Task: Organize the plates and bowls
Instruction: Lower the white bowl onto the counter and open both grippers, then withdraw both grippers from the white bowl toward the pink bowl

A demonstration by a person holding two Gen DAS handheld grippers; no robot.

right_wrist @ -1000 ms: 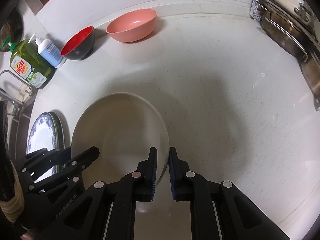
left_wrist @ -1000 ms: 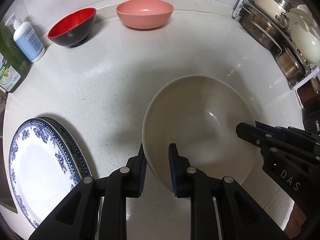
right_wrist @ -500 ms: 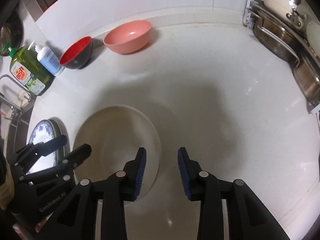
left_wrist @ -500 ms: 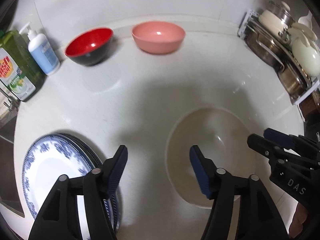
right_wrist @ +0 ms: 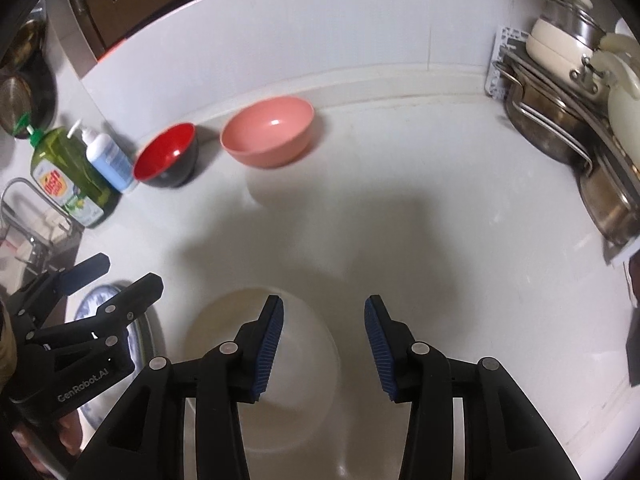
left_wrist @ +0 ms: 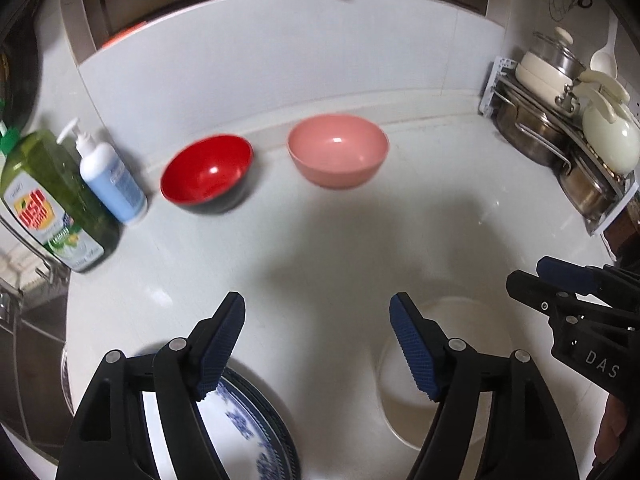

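Claws (left_wrist: 318, 344) opening above empty bowl (right_wrist: 296, 360)

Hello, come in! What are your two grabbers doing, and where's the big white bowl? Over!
Left gripper and right gripper both opening, nothing held. Big white bowl down on the counter, released. Nothing in the way.

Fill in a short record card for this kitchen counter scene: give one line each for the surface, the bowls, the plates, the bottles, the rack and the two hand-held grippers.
surface: white countertop
bowls: cream bowl nearest; red bowl and pink bowl by the back wall, apart
plates: blue-patterned plates stacked, left of the cream bowl
bottles: green dish soap bottle beside a white pump bottle
rack: pot rack at right, holding pots and lids
left hand-held gripper: jaws opening, nothing between them
right hand-held gripper: jaws opening, above the cream bowl's rim, not gripping
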